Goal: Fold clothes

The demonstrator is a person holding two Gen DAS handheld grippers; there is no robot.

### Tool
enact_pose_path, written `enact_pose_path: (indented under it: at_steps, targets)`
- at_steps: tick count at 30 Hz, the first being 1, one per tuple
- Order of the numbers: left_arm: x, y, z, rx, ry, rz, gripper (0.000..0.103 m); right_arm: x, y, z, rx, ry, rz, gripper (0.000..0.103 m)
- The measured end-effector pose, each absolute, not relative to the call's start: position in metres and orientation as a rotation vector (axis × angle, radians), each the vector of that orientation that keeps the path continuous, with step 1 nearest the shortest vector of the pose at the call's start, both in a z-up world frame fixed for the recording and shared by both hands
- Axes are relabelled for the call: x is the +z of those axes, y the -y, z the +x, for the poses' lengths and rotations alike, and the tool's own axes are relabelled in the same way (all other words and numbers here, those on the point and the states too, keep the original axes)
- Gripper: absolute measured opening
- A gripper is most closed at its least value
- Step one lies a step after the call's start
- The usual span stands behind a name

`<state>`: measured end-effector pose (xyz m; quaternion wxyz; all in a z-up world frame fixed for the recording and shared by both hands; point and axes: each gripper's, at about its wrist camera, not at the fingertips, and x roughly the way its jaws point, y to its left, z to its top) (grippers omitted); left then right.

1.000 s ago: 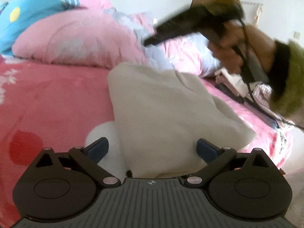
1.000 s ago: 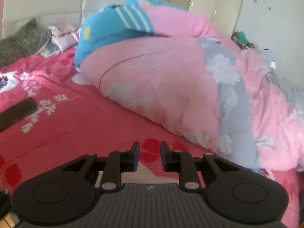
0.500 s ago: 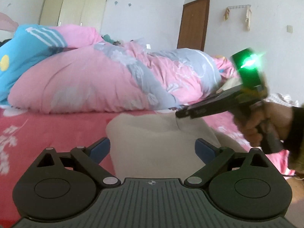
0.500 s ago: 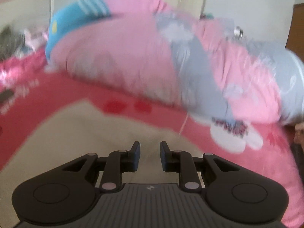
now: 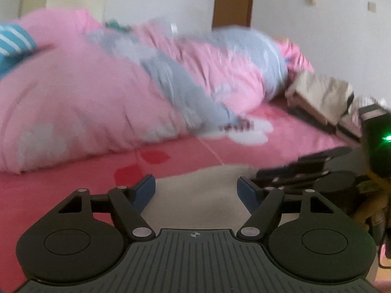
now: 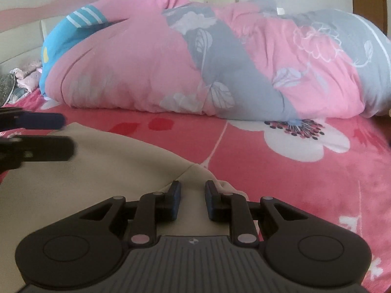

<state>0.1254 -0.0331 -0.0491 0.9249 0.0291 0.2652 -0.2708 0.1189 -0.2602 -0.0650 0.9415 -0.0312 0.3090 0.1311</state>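
Beige garment lies right under both grippers: left gripper wide open, right gripper narrowly parted, neither gripping anything.

The left tongs, fingers spread wide, sit low over a beige garment on the red bed, with the right tongs reaching in just beside, a pink and grey duvet heaped behind, folded clothes at far right

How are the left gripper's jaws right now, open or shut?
Open. The left gripper has its blue fingertips spread wide over the beige garment, with nothing between them.
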Motion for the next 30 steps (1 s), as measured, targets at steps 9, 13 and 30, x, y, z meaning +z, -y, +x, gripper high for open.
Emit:
enact_pose_path:
  at_steps: [9,13,30]
  targets:
    - [-0.033,0.022,0.098,-0.534,-0.481,0.055,0.078,-0.064,0.263,0.113,0.271,-0.621,-0.042,0.023]
    - [-0.016,0.013,0.071,-0.536,-0.427,0.05,0.086,-0.039,0.264,0.086,0.297,-0.553,-0.055,0.023]
    - [-0.032,0.015,-0.009,-0.527,-0.507,0.112,0.088,-0.002,0.258,0.001,0.385,-0.548,-0.128,0.025]
